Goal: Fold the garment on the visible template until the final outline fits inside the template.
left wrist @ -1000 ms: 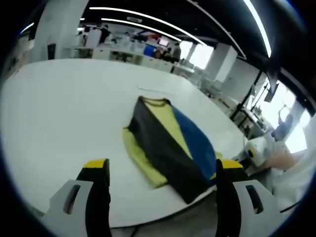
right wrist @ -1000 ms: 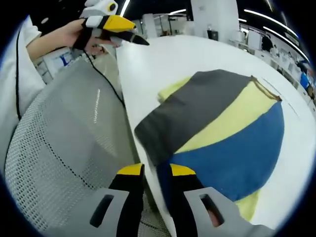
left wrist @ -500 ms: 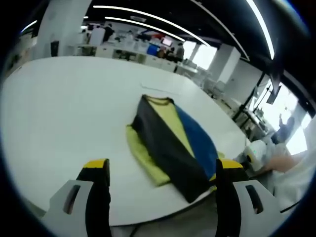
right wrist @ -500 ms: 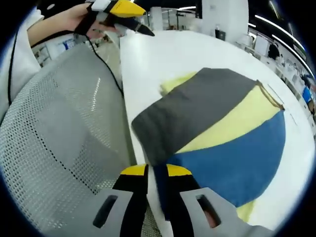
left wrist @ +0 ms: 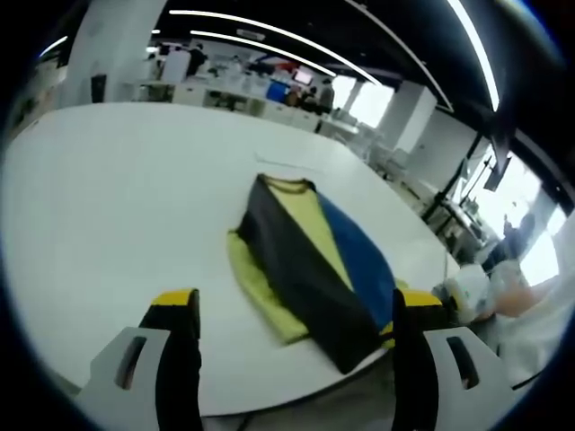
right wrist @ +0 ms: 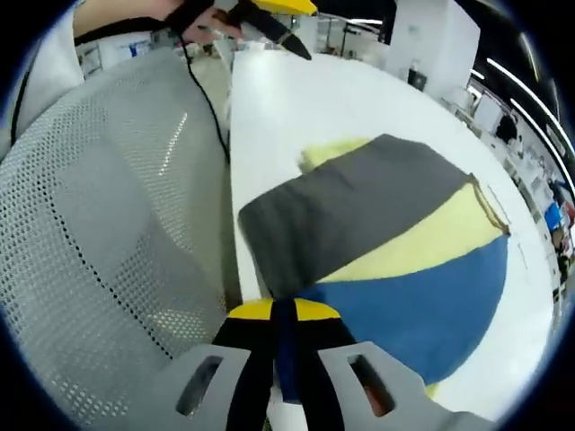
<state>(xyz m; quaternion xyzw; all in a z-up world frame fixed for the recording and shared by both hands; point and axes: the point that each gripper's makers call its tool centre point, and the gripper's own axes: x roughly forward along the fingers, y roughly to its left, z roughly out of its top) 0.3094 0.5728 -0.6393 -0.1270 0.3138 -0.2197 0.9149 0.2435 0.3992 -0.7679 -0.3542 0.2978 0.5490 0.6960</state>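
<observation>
The garment (left wrist: 310, 265), in dark grey, yellow and blue panels, lies folded on the white table (left wrist: 117, 197) near its front right edge. My left gripper (left wrist: 296, 305) hovers above the table's near side, open wide with nothing between its fingers. In the right gripper view the same garment (right wrist: 404, 242) spreads ahead. My right gripper (right wrist: 283, 314) is shut on its blue edge at the table's rim. A hand holds the right gripper (left wrist: 469, 289) beyond the garment's end. A faint template line (left wrist: 287, 165) shows on the table behind the collar.
A grey mesh chair (right wrist: 99, 233) stands close against the table edge beside my right gripper. The left gripper (right wrist: 265, 13) and a hand with a black cable appear at the top of the right gripper view. Desks and people are far off behind the table.
My right jaws have come together on the garment's blue edge, and that view has shifted towards the chair. The left gripper view has hardly moved.
</observation>
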